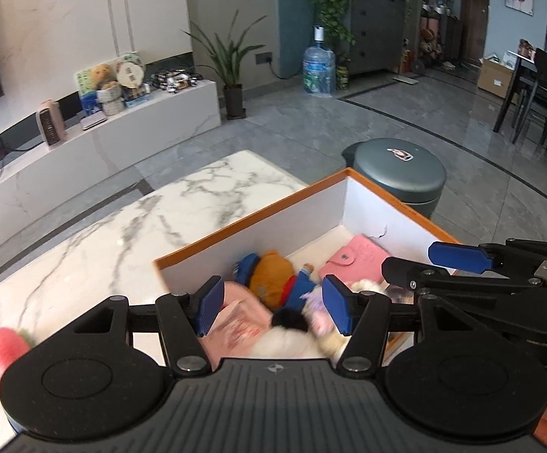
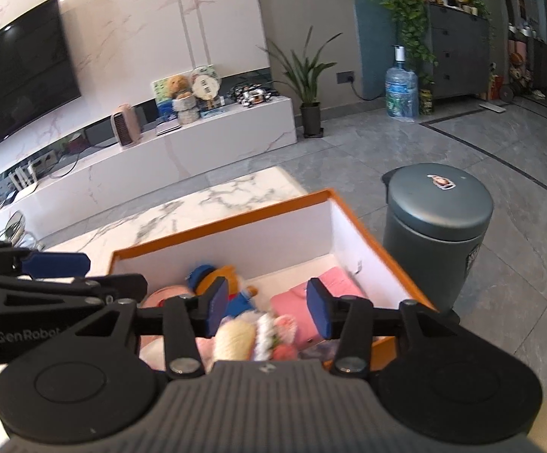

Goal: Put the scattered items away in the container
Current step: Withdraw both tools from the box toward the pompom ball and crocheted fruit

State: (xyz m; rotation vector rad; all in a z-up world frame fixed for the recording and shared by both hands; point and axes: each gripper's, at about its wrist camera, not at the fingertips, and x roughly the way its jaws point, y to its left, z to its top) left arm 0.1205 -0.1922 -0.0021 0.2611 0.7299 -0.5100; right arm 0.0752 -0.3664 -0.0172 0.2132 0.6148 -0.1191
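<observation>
- Glossy white marble tabletop (image 1: 130, 234) veined grey.
- Rectangular orange-rimmed cardboard box (image 1: 251, 222), white-walled, on it, holding plush bear (image 1: 271, 275), pink snap wallet (image 1: 352, 260), fluffy toys.
- Left gripper (image 1: 273, 304) and right gripper (image 2: 269, 311) above box, ribbed blue fingers (image 1: 209, 311) parted, empty.
- Knitted pink carrot (image 1: 3, 355) outside, on tabletop.

— Where is there room to pass?

— The marble table (image 1: 130, 226) lies bare across the left and centre of the left wrist frame. The box (image 1: 251, 219) is open at the top.

— What blocks the way?

— Its tall white walls, the toys piled inside, a pink toy (image 1: 3, 351) at lower left, and the grey bin (image 2: 439, 207) just beside the box's far right corner.
</observation>
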